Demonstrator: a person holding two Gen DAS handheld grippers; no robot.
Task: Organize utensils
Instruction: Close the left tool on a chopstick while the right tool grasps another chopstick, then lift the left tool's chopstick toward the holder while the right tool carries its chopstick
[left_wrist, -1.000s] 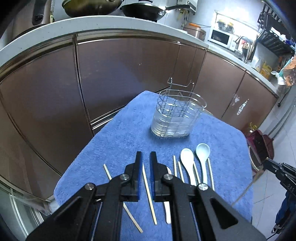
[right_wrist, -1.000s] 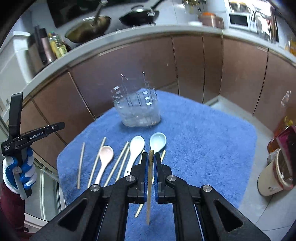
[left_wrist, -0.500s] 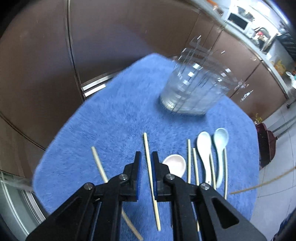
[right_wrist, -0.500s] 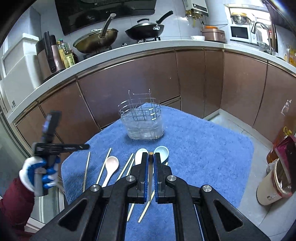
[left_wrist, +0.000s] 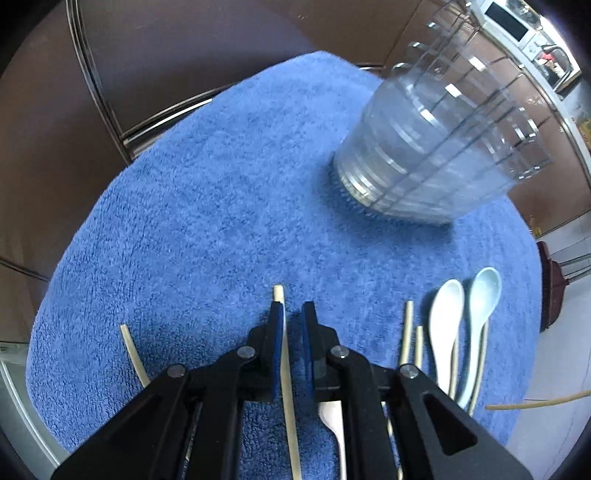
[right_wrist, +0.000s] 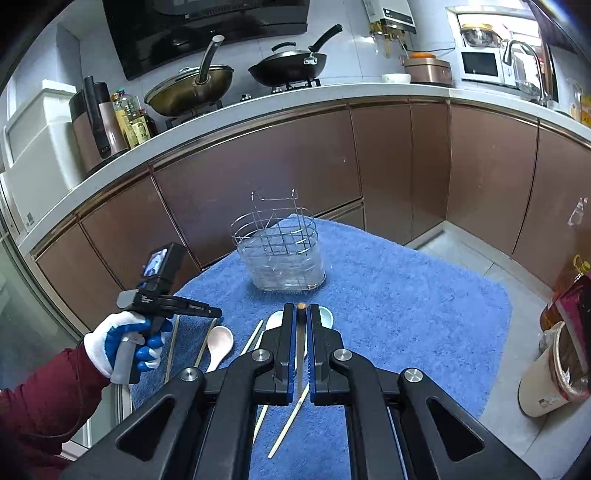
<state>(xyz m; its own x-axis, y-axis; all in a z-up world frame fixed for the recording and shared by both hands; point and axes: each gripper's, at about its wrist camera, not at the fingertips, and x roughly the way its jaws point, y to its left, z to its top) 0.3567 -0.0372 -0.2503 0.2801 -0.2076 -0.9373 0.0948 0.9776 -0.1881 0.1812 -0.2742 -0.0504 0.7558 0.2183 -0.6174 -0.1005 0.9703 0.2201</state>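
- Right gripper (right_wrist: 303, 314), lower centre of the right wrist view: fingers pinched on a chopstick (right_wrist: 301, 306), its round end showing just above the tips and the shaft running down between the pads.
- Left gripper (left_wrist: 293, 314), bottom centre of the left wrist view: fingers nearly together, narrow gap. A loose chopstick (left_wrist: 286, 369) lies on the towel in that gap, against the left pad; cannot tell if the pads actually press it.
- In the right wrist view the left gripper sits at middle left, held by a gloved hand (right_wrist: 122, 341), white and blue, red sleeve below.
- Blue towel (left_wrist: 221, 203) covers the table; utensils lie along its near edge.
- Clear utensil holder (left_wrist: 436, 147) with wire rack, upper right of the left view; upright and apparently empty, centre of the right view.
- White spoon (left_wrist: 445, 325) and pale blue spoon (left_wrist: 480, 317) side by side at lower right of the left view, more chopsticks just beside them.
- Pink spoon (right_wrist: 219, 343) lies left of the right gripper, near the left gripper's tip.
- Another chopstick (left_wrist: 133, 349) lies at lower left, apart from the rest.
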